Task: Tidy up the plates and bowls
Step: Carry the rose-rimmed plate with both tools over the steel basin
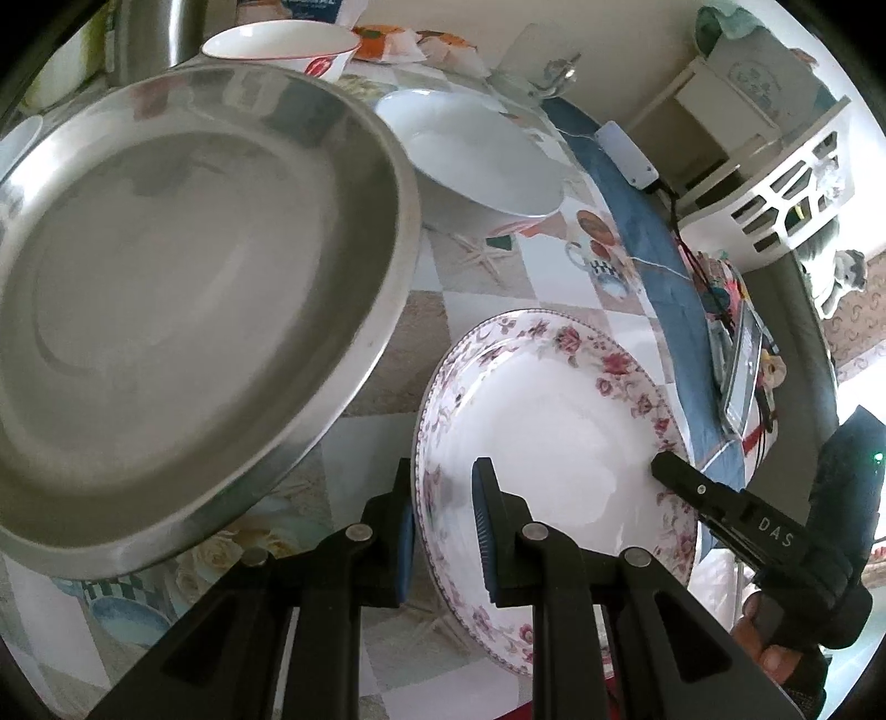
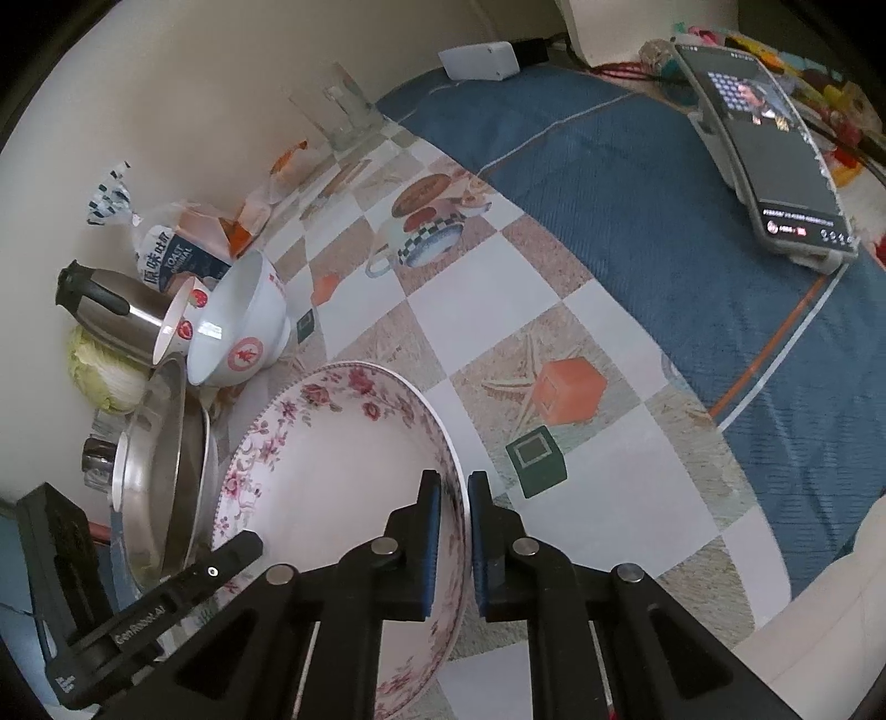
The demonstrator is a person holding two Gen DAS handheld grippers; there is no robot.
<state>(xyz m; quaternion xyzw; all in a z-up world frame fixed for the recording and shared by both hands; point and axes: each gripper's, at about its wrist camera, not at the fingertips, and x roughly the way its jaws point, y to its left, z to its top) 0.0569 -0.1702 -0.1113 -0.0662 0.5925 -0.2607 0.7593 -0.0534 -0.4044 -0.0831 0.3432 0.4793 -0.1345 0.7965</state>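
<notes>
A white plate with a pink floral rim (image 1: 554, 421) is tilted over the checked tablecloth. My left gripper (image 1: 442, 466) is shut on its left rim, one pad outside and one inside. In the right wrist view my right gripper (image 2: 454, 477) is shut on the floral plate's (image 2: 332, 459) right rim. Left of it lie steel plates (image 2: 160, 471); the top steel plate (image 1: 183, 299) fills the left wrist view. Behind stand a large white bowl (image 1: 470, 160) with a red emblem (image 2: 243, 327) and a small red-marked bowl (image 1: 277, 47).
A steel kettle (image 2: 111, 310), a cabbage (image 2: 99, 371), a bread bag (image 2: 171, 255) and a glass (image 2: 338, 111) line the wall. A phone (image 2: 775, 149) and a white box (image 2: 482, 61) rest on the blue cloth (image 2: 609, 166). A white basket (image 1: 786, 183) stands beyond the table.
</notes>
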